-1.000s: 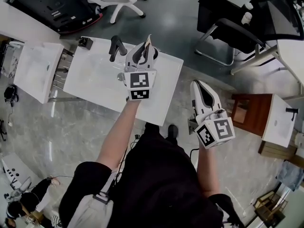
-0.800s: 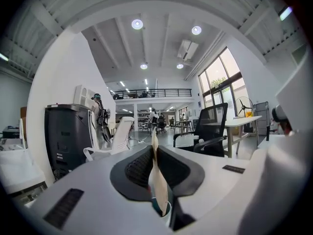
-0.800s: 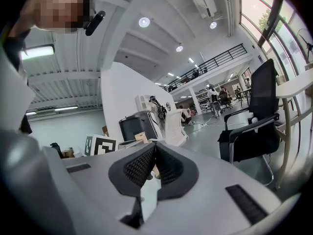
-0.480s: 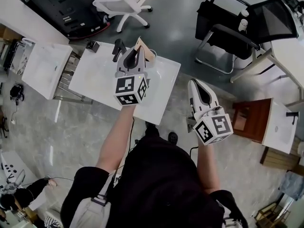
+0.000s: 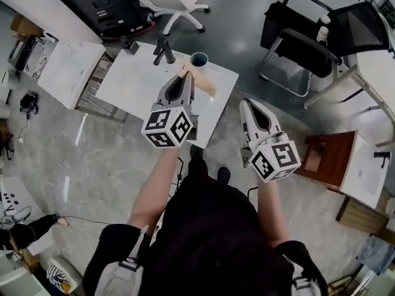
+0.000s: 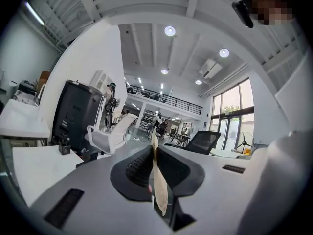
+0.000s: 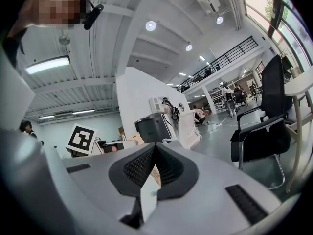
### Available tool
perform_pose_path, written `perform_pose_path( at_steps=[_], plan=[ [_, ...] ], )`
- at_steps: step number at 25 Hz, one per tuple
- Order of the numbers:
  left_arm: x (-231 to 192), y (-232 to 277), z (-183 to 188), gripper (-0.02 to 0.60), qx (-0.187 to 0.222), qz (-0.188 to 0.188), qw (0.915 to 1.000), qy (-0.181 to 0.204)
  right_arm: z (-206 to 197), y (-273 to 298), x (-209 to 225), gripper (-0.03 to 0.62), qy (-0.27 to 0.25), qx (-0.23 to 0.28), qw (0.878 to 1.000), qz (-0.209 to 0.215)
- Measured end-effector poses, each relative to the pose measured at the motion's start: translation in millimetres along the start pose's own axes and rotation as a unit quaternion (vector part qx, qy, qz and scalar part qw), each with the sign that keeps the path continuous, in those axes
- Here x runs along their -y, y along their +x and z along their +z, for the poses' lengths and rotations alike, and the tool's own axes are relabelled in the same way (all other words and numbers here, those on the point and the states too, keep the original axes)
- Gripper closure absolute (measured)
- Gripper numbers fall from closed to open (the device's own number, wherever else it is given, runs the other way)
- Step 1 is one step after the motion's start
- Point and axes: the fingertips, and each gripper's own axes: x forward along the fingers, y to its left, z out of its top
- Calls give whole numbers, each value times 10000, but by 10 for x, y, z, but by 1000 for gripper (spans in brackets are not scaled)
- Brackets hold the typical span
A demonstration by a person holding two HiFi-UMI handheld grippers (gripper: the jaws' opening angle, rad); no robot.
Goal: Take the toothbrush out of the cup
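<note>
Head view: the left gripper [image 5: 186,77] hovers above the white tabletop [image 5: 133,85], its jaws narrowed onto a flat tan toothbrush [image 5: 202,84]. The toothbrush sticks out sideways from the tips and is clear of the blue-grey cup [image 5: 199,59], which stands apart near the far edge, beside a black faucet [image 5: 164,49]. In the left gripper view the toothbrush [image 6: 157,180] sits edge-on between the pads. The right gripper [image 5: 247,103] hangs off the tabletop's near corner with its jaws drawn together.
</note>
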Motion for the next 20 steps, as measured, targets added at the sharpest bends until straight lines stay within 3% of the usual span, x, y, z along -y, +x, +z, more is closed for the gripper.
perform_pose_path(
  at_steps=[12,20],
  plan=[
    [240,-571,-539,538,-432,-74,9975,-549,-214,-239,-159,563,-29,-242,9990,383],
    [450,-764,-642,540,-502,-143,9954,-802,-303,-339,-257,563,-322,-460,9968,572]
  ],
)
